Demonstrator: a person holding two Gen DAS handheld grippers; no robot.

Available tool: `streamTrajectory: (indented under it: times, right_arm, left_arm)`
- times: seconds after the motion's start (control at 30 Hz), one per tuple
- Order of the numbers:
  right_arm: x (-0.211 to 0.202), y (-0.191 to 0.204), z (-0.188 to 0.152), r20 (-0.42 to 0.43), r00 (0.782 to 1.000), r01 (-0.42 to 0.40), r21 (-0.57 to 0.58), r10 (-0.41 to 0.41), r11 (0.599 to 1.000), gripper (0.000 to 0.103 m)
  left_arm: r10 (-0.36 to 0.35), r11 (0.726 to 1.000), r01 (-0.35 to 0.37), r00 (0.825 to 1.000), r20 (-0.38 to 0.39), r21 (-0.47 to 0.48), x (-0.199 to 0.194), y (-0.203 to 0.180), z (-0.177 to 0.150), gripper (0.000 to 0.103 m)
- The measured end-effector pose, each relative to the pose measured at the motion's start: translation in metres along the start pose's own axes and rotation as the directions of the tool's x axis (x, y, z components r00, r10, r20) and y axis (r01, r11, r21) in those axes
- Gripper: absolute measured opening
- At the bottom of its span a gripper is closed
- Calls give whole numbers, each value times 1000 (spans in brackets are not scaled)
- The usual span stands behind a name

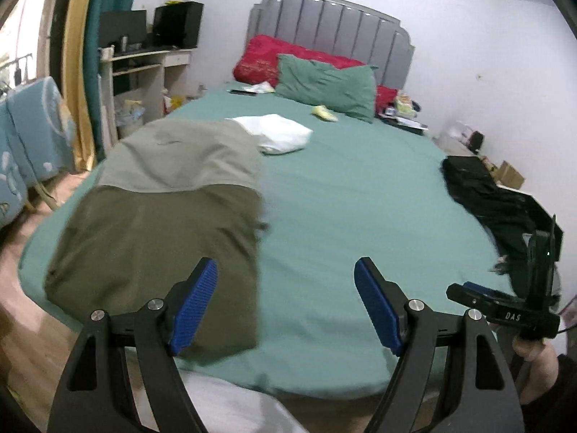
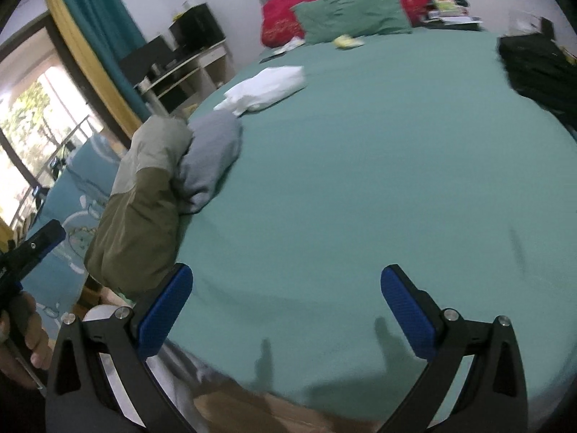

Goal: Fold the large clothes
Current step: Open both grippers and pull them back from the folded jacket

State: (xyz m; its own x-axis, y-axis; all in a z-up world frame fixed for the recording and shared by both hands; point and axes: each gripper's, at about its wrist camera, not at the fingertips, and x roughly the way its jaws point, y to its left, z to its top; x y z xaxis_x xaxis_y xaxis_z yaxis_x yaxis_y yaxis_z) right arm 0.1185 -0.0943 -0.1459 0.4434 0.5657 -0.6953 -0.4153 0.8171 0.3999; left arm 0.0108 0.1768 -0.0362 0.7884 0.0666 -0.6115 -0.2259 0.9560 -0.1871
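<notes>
A folded olive and light-green garment point(image 1: 166, 216) lies on the left side of the green bed point(image 1: 342, 198); it also shows in the right wrist view point(image 2: 140, 213) with a grey piece point(image 2: 212, 158) against it. A dark black garment point(image 1: 494, 202) lies crumpled at the bed's right edge, also in the right wrist view point(image 2: 541, 72). My left gripper point(image 1: 286, 303) is open and empty above the bed's near edge, just right of the olive garment. My right gripper point(image 2: 286, 310) is open and empty over bare sheet; it also shows in the left wrist view point(image 1: 505, 306).
A folded white cloth point(image 1: 277, 131) lies mid-bed. A green pillow point(image 1: 324, 86) and a red pillow point(image 1: 267, 59) sit by the grey headboard point(image 1: 331, 32). A desk point(image 1: 144, 72) and teal curtain point(image 1: 104, 36) stand left. A blue patterned chair point(image 1: 25, 137) is at far left.
</notes>
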Motion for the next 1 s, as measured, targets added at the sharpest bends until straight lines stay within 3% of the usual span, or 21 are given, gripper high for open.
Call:
streamTrajectory:
  times: [0.33, 0.6, 1.0]
  right_arm:
    - [-84, -36, 13, 128, 989, 73, 6, -73, 997, 103]
    - [-153, -51, 21, 248, 959, 145, -4, -139, 989, 103]
    - [-223, -38, 22, 377, 908, 214, -44, -183, 976, 103]
  left_arm:
    - [-82, 996, 83, 995, 49, -28, -13, -75, 0, 81]
    - [-28, 992, 7, 986, 164, 123, -48, -125, 7, 81]
    - [0, 996, -23, 969, 248, 90, -102, -137, 34, 81]
